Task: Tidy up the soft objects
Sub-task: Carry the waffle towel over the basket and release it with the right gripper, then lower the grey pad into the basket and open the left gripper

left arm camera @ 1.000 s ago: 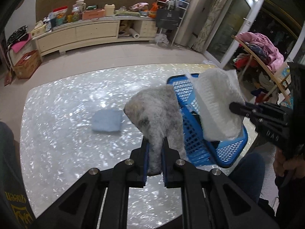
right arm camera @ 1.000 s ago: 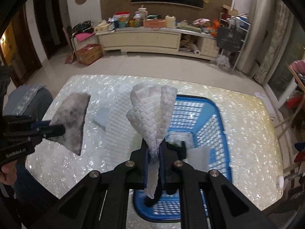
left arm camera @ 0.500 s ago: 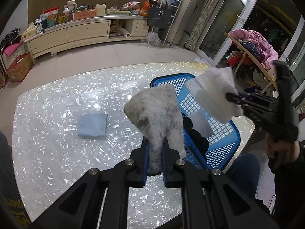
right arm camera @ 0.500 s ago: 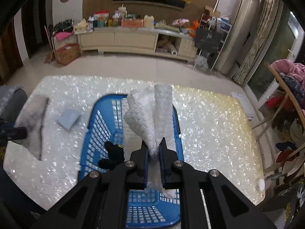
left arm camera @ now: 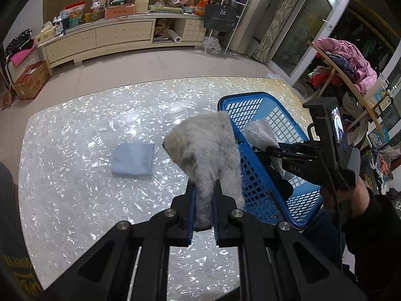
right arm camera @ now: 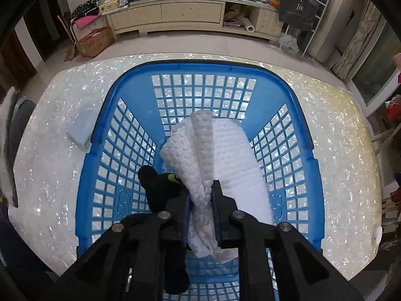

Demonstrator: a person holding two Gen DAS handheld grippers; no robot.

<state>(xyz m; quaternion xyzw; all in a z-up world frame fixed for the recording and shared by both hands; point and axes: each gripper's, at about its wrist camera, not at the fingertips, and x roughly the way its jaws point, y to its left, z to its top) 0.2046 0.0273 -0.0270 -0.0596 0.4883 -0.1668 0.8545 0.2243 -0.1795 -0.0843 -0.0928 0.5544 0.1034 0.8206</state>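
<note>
My left gripper (left arm camera: 203, 188) is shut on a fluffy grey-white cloth (left arm camera: 205, 148) held above the table, just left of the blue basket (left arm camera: 260, 190). My right gripper (right arm camera: 201, 190) is shut on a white quilted cloth (right arm camera: 198, 150) and reaches down inside the blue basket (right arm camera: 298, 150); the cloth's far part rests on the basket floor. A black soft item (right arm camera: 156, 188) lies in the basket beside it. The right gripper (left arm camera: 269, 149) and its white cloth (left arm camera: 260, 135) also show in the left wrist view. A folded light-blue cloth (left arm camera: 132, 159) lies on the table.
The pearly white table (left arm camera: 75, 200) holds the basket at its right side. A low cream cabinet (left arm camera: 100, 37) with clutter stands across the floor behind. A chair with piled clothes (left arm camera: 348, 60) stands at the right. The light-blue cloth (right arm camera: 81, 130) lies left of the basket.
My right gripper has lowered the white quilted cloth from above the basket down into it. My left gripper still holds the grey cloth in about the same place.
</note>
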